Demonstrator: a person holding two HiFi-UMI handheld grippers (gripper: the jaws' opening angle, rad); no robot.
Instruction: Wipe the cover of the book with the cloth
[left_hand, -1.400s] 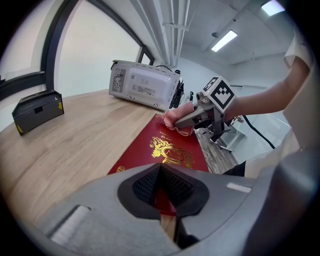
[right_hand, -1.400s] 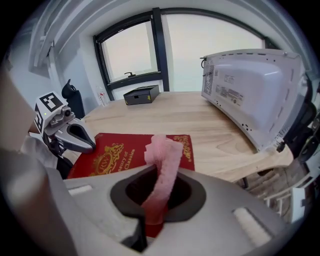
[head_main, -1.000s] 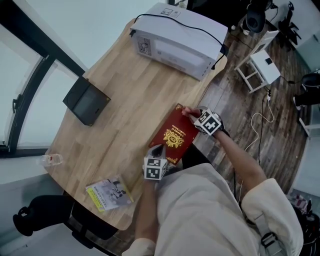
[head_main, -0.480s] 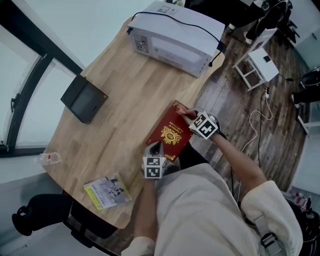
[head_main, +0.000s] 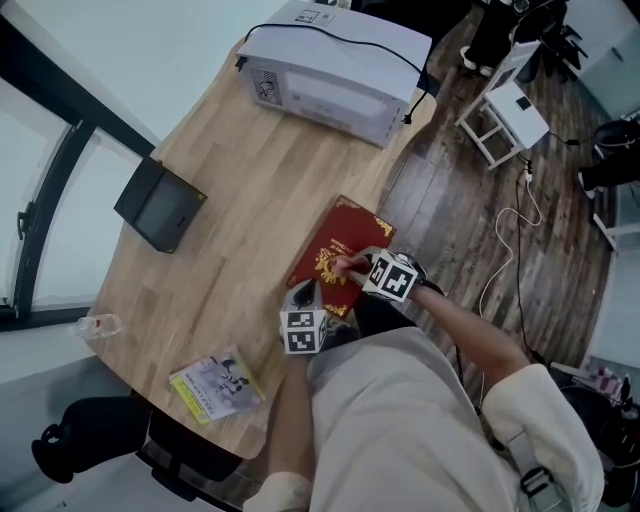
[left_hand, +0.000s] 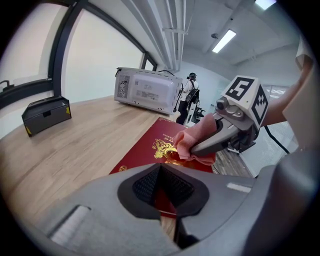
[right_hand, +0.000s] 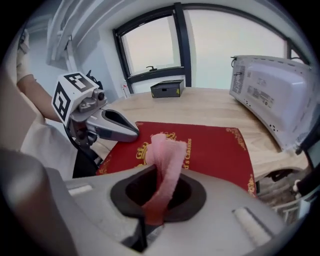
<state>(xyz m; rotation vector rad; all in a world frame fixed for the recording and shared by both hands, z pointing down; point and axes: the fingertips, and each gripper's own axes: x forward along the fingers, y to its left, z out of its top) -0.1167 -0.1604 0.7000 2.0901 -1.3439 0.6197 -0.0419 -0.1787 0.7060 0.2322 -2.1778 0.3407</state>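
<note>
A dark red book (head_main: 340, 235) with a gold crest lies at the wooden table's (head_main: 230, 180) right edge. My right gripper (head_main: 360, 270) is shut on a pink cloth (head_main: 345, 264) and holds it on the cover over the crest. In the right gripper view the cloth (right_hand: 167, 155) stands up from the jaws (right_hand: 157, 192) above the book (right_hand: 215, 145). My left gripper (head_main: 305, 295) is shut, its tip at the book's near corner. The left gripper view shows its jaws (left_hand: 161, 192) closed over the book's (left_hand: 145, 150) near edge, with the right gripper (left_hand: 220, 137) and cloth (left_hand: 192, 140) just beyond.
A white box-shaped appliance (head_main: 320, 75) with a black cable stands at the table's far end. A black box (head_main: 158, 205) sits at the left edge, a printed packet (head_main: 215, 385) near the front and a small clear bottle (head_main: 100, 325) on the sill. A white stool (head_main: 505, 120) stands on the floor.
My right gripper has drawn the cloth across the cover from the book's far right corner toward me, onto the crest. The left gripper has stayed at the near corner.
</note>
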